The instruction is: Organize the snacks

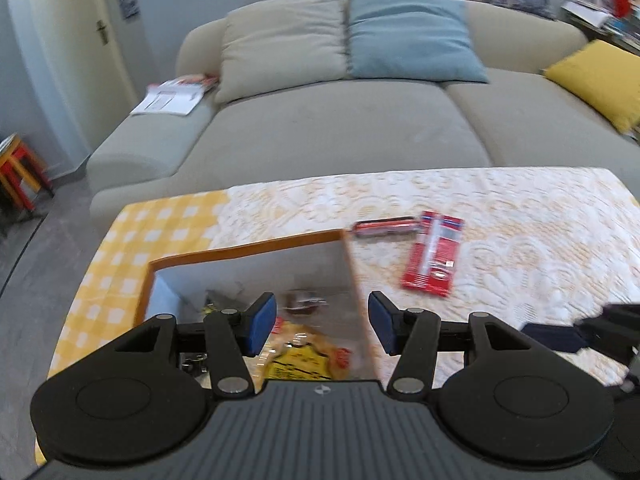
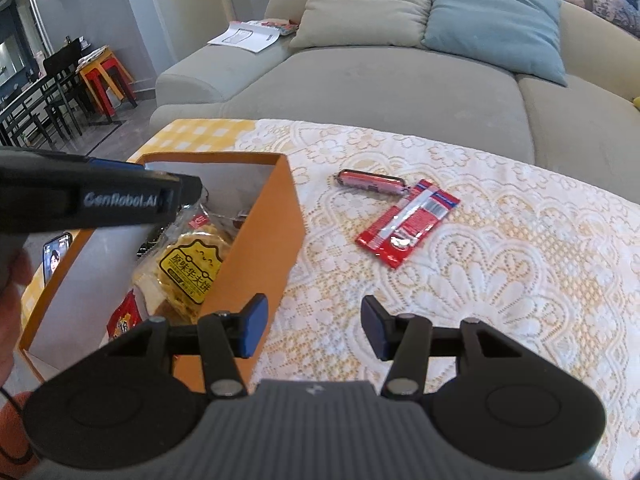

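An orange cardboard box stands open on the table's left side. Inside lie a yellow waffle-biscuit packet, a small red packet and a dark wrapped snack. My left gripper hovers over the box, open, with nothing between its blue pads. On the lace cloth to the right of the box lie a red sausage stick and a flat red packet. My right gripper stands open and empty above the cloth, beside the box's right wall.
A beige sofa with cushions runs along the table's far edge, a magazine on its armrest. A phone lies left of the box. The left gripper's housing crosses above the box. Stools and dark chairs stand far left.
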### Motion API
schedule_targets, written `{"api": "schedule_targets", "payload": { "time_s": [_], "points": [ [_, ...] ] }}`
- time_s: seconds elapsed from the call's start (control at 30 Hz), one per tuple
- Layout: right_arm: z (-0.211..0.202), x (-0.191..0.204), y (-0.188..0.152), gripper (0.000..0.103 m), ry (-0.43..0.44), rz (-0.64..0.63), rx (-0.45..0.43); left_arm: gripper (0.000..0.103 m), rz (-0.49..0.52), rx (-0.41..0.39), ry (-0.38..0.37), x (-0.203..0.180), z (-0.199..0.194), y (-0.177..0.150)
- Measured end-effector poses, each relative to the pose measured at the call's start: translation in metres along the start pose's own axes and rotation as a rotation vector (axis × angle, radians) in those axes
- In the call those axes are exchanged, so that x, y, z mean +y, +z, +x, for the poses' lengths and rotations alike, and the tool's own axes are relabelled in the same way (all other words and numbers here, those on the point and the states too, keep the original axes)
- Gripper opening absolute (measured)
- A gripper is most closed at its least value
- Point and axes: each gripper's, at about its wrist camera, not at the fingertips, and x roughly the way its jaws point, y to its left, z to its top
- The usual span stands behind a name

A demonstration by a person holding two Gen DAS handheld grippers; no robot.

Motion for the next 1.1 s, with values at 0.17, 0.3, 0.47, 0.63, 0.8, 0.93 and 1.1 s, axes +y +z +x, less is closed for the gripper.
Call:
{"api": "schedule_targets", "payload": {
  "time_s": [0.17,0.3,0.47,0.63,0.8,0.93,1.1],
  "points": [
    [-0.015,-0.018,-0.009,0.051,-0.009,0.018,-0.030,0.063,0.075,0.006,-0.073,-0.031,-0.005,-0.002],
    [-0.023,-0.035,-0.017,0.051,-0.018,0.024,-0.045,0.063,0.145,0.015,-0.105,-0.051,-0.001,-0.006],
    [-0.020,-0.057,-0.023,0.051,-0.036,0.047,-0.042,0.063,0.184,0.042,-0.154,-0.059,0.012,-0.006],
    [-0.009,-0.075,-0.025,0.051,-0.035,0.075,-0.037,0.063,0.255,0.067,-0.166,-0.057,0.031,0.000],
    [0.008,-0.089,-0.019,0.051,-0.010,0.093,-0.037,0.063,0.355,0.091,-0.178,-0.057,0.056,0.018],
    [0.027,-0.102,-0.006,0.051,0.005,0.114,-0.027,0.063,0.441,0.120,-0.192,-0.058,0.083,0.038],
    [0.055,-0.118,0.014,0.051,0.015,0.152,-0.013,0.063,0.540,0.173,-0.182,-0.063,0.126,0.058]
  ]
}}
